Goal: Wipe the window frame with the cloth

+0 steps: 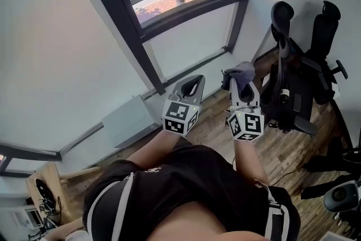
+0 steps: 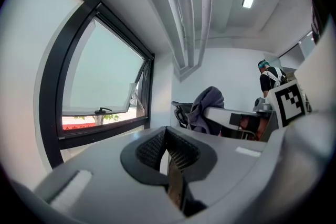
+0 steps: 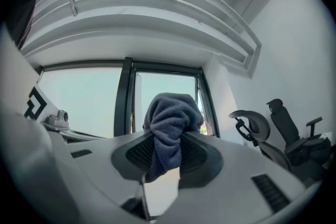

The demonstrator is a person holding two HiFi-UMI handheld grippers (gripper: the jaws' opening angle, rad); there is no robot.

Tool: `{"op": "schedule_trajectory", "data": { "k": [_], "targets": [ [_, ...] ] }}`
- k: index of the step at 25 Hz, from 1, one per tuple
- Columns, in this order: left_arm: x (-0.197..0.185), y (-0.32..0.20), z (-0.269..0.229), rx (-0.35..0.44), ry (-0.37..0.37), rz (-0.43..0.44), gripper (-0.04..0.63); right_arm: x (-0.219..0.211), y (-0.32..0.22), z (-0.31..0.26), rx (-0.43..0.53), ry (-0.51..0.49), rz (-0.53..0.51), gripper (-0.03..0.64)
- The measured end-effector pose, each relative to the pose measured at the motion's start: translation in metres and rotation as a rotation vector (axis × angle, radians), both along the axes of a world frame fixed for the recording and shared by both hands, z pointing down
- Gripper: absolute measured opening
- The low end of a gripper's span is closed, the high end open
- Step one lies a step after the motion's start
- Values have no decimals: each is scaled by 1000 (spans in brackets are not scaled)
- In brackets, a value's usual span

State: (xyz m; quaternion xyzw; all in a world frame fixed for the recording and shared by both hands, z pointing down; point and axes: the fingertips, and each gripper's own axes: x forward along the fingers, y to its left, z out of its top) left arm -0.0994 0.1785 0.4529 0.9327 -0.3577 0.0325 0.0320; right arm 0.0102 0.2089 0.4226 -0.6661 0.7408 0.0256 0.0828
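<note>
**A:** Progress?
**B:** Wiping not begun, I judge. Dark metal window frame (image 1: 121, 14) untouched. Blue-grey terry cloth (image 3: 170, 123) held short of the frame, pinched in the right gripper (image 1: 241, 83).
**A:** Count?
**B:** Cloth, one. Grippers, two; left gripper (image 1: 192, 83) below the frame, jaws together, empty. Black office chairs (image 1: 324, 31), two, right of the frame.

No words, numbers or brand names can be read anywhere. The cube (image 1: 180, 117) on the left gripper (image 1: 193, 80) and the cube (image 1: 246, 125) on the right gripper (image 1: 241, 79) bear only black-and-white square markers, no lettering.
</note>
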Motion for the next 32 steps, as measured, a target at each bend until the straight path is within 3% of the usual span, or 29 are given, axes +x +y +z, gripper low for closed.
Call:
{"op": "schedule_trajectory", "data": {
  "k": [10,17,22,32],
  "targets": [
    [11,26,-3,14,4,21,9,4,29,-2,11,-14,-15,110],
    [23,28,-24,71,46,41,9,16,35,-6,17,29,17,110],
    [36,21,-26,88,56,57,9,25,18,10,-28,85,16,110],
    [54,-24,-14,73,42,49,9,45,-34,16,-61,86,6,110]
  ]
}}
